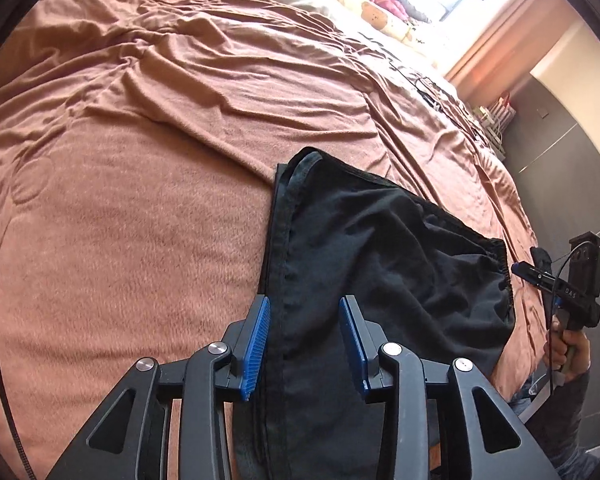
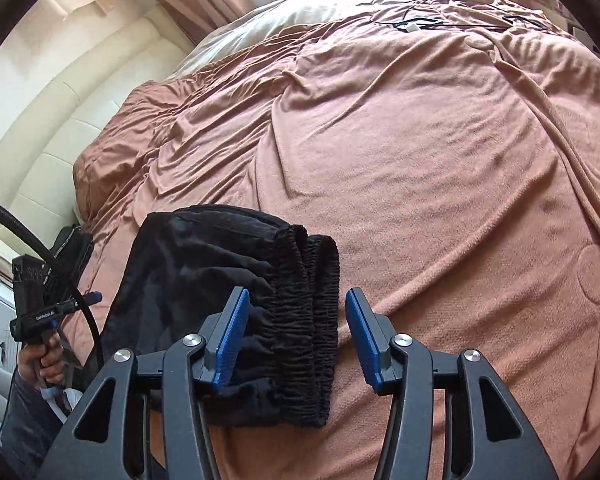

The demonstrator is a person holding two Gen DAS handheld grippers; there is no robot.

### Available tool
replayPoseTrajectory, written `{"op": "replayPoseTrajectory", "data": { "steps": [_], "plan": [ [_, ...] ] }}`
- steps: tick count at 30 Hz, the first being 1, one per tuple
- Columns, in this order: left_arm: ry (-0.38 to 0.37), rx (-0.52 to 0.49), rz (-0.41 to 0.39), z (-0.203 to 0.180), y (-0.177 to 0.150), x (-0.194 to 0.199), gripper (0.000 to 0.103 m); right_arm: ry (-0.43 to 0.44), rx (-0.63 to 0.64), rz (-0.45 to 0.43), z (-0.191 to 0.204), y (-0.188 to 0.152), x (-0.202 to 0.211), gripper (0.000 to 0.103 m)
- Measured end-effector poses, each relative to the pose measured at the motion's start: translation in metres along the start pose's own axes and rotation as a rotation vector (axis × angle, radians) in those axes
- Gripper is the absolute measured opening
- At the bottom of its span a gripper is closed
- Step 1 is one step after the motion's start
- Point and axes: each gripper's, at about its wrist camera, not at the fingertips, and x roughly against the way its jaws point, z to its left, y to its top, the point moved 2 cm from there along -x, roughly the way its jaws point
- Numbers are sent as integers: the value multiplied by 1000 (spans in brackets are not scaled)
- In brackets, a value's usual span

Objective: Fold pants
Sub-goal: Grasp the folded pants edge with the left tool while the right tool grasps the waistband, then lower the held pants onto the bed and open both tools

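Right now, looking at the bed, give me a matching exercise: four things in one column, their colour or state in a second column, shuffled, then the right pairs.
Things:
1. pants
2. blanket
3. left gripper
4. waistband

Descriptions:
A. brown, wrinkled
B. gathered elastic, layers stacked
C. open, over the seamed edge of the pants
D. black, folded on the bed

Pairs: 1-D, 2-A, 3-C, 4-B
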Motion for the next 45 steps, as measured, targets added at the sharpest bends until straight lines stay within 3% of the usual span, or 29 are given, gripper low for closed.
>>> {"op": "replayPoseTrajectory", "data": {
  "steps": [11, 29, 31, 32, 33, 34, 39, 45],
  "plan": [
    [33, -99, 34, -7, 55, -53, 39, -57, 54, 46, 9, 20, -38, 48],
    [59, -278, 65, -27, 97, -105, 39, -111, 145, 72, 19, 34, -62, 48],
    [61, -297, 72, -29, 97, -110, 38, -108, 157, 74, 21, 33, -61, 36],
    [67, -309, 71, -30, 97, -111, 31, -100, 161, 81, 21, 33, -62, 31],
    [77, -320, 74, -31, 97, -114, 16, -101, 168, 87, 21, 32, -63, 24],
    [86, -327, 76, -31, 97, -116, 10, -121, 181, 87, 21, 31, -64, 20],
    [79, -288, 21, -26, 107, -111, 6, -120, 145, 49, 17, 37, -61, 13],
    [97, -268, 18, -26, 120, -120, 6, -141, 114, 15, 17, 39, -68, 12]
  ]
}}
